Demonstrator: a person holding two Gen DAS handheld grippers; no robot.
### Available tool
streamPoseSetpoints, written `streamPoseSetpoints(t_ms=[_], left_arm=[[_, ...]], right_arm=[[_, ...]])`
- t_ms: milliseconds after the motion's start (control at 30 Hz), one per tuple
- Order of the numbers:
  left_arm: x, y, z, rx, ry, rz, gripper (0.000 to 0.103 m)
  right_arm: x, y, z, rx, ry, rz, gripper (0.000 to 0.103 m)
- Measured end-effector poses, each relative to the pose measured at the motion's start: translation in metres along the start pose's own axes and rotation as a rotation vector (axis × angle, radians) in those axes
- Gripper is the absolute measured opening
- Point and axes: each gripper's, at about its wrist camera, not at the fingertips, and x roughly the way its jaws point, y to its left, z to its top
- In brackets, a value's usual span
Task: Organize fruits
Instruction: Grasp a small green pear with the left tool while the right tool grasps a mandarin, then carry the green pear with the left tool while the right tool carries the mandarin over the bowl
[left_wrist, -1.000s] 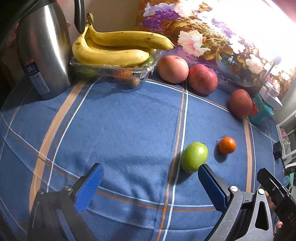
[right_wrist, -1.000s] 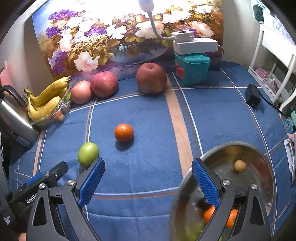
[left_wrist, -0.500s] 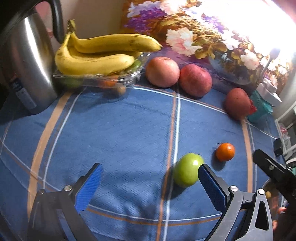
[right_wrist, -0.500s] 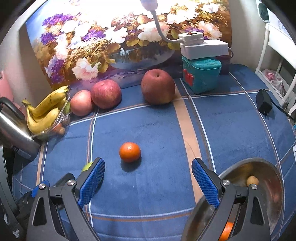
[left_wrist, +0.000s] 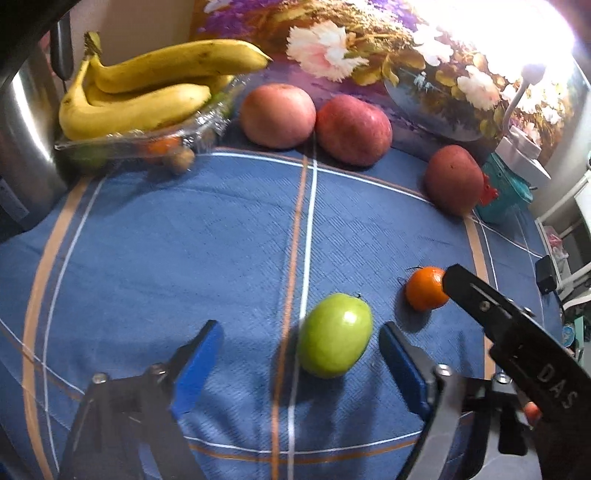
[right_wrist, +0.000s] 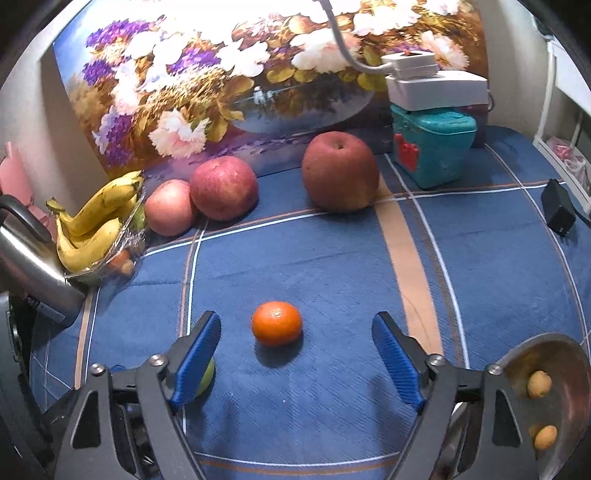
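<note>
A: Where are the loose fruits?
B: The green fruit (left_wrist: 334, 336) lies on the blue checked surface (left_wrist: 184, 258), between the blue fingers (left_wrist: 199, 358) of the left gripper (left_wrist: 301, 363), nearer the right-hand one; neither pad touches it; those jaws have just been closing, yet a clear gap remains on both sides.
A: And the tangerine?
B: The tangerine (right_wrist: 277, 323) sits just beside the green fruit, slightly ahead of the right gripper (right_wrist: 297, 363) and roughly centred between its fingers (right_wrist: 397, 363); they too have just been narrowing, and they grip nothing.
A: What lies farther out?
B: Three red apples (right_wrist: 223, 188) stand along the flowered backdrop (right_wrist: 229, 81), two of them touching, the third (right_wrist: 340, 171) apart near a teal box (right_wrist: 434, 147); bananas (left_wrist: 147, 92) rest on a clear wrapped tray (left_wrist: 140, 146) beside a steel kettle (left_wrist: 26, 147); a metal bowl (right_wrist: 565, 417) at the right gripper's lower right holds two small yellowish fruits (right_wrist: 539, 384).
</note>
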Motion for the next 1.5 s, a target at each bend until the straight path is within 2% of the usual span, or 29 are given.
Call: streamPoseSetpoints(t_ms=[100,133,267,333,600,800,1133,1500], left_arm=[[0.003,-0.004,0.0,0.01,0.003,-0.019,0.074],[0.004,-0.006,0.001,0.013,0.004,-0.022,0.072],[0.009,-0.012,0.002,0.018,0.016,-0.068,0.047],[0.01,-0.013,0.003,0.018,0.017,-0.07,0.046],[0.011,-0.013,0.006,0.018,0.013,-0.072,0.046],[0.008,-0.009,0.004,0.002,0.016,-0.075,0.046],[-0.007,0.003,-0.003,-0.027,0.027,-0.027,0.046],[-0.04,0.016,-0.015,-0.066,0.0,0.004,0.046]], right_arm=[[0.007,0.0,-0.001,0.001,0.007,0.009,0.069],[0.009,0.0,-0.002,-0.001,0.008,0.013,0.064],[0.017,0.003,-0.004,-0.001,0.011,0.023,0.057],[0.021,0.005,-0.005,-0.002,0.017,0.022,0.049],[0.025,0.01,-0.007,0.002,0.018,0.049,0.035],[0.023,0.01,-0.008,0.013,0.016,0.059,0.033],[0.012,0.006,-0.011,0.017,0.029,0.053,0.033],[-0.016,0.008,-0.021,0.017,0.046,0.046,0.033]])
